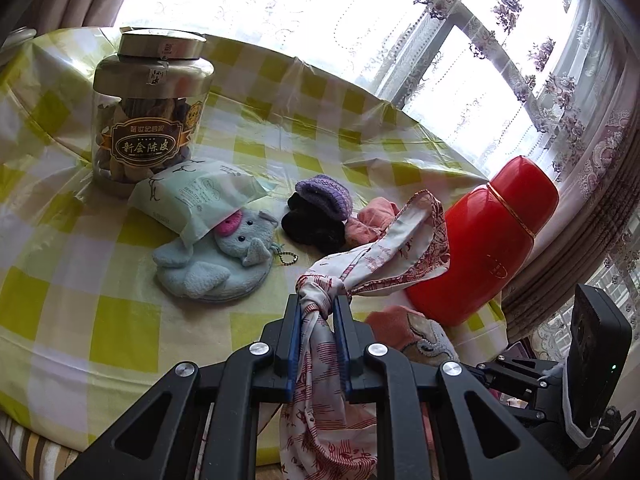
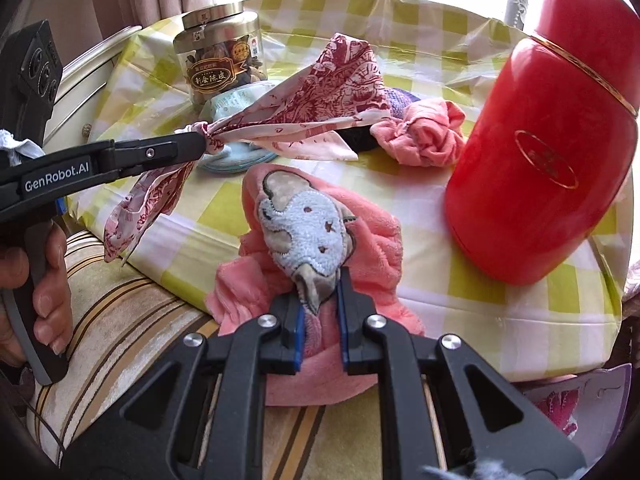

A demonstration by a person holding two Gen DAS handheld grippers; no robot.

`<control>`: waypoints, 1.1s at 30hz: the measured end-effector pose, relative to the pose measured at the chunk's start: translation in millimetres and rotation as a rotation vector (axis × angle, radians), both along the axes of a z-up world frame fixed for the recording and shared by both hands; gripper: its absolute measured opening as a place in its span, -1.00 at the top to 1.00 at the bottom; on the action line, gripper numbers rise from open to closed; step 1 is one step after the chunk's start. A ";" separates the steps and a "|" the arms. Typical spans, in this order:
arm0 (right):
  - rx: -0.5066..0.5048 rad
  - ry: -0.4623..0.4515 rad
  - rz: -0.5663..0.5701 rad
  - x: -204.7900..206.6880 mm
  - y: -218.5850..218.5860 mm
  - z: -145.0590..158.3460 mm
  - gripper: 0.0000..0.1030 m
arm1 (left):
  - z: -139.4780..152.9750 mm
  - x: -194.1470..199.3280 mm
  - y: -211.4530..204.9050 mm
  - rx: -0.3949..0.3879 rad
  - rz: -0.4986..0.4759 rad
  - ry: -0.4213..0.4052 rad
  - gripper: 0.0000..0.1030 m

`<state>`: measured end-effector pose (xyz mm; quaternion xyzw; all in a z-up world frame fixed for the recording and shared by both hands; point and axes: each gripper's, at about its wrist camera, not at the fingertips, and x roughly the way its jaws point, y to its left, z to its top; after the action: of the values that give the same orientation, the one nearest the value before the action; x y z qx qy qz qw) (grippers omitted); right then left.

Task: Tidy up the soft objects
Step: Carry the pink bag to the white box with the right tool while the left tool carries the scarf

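Pink fleece towel (image 2: 320,240), bottom centre of the right view, pinched tight in the right tongs (image 2: 320,300) at the tabletop (image 2: 460,312) edge | left tongs (image 1: 318,312) clamped on thin printed scarf (image 1: 400,248), mid-frame | tip: lift both slowly, loose tails snag | glossy hard red flask (image 2: 540,140) at right.

A white packet (image 1: 196,196) lies across the head of the blue plush elephant (image 1: 216,264), covering its upper part. The purple knit piece (image 1: 326,196) hides part of the black one (image 1: 312,228) beneath it. In the right wrist view, the red-patterned scarf (image 2: 320,96) screens most of both, and the packet's print is too small to read. The red canister (image 2: 552,152) is cut off by the frame's top-right edge.
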<state>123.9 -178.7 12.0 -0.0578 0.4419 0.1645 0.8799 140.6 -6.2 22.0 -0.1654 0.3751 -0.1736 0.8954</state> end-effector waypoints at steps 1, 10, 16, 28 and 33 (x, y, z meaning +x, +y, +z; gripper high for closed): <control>0.004 0.000 -0.011 -2.2 -4.1 1.5 0.70 | 1.0 -2.5 -3.9 0.001 -0.008 0.000 0.68; 0.040 -0.001 -0.114 -33.8 -55.2 9.2 0.70 | 12.2 -21.6 -44.3 0.005 -0.097 -0.016 0.68; 0.071 -0.002 -0.200 -53.3 -99.8 12.8 0.70 | 17.7 -32.1 -76.1 0.023 -0.166 -0.020 0.68; 0.090 -0.031 -0.461 -107.0 -219.9 21.0 0.69 | 23.9 -54.0 -166.4 0.043 -0.357 -0.010 0.68; 0.104 -0.049 -0.551 -123.7 -263.2 24.8 0.69 | 26.1 -64.6 -204.0 0.056 -0.425 -0.011 0.68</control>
<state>0.2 -441.9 36.8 0.1057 0.4107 -0.0601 0.9036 76.0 -210.3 48.2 -0.0565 0.4016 -0.3490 0.8448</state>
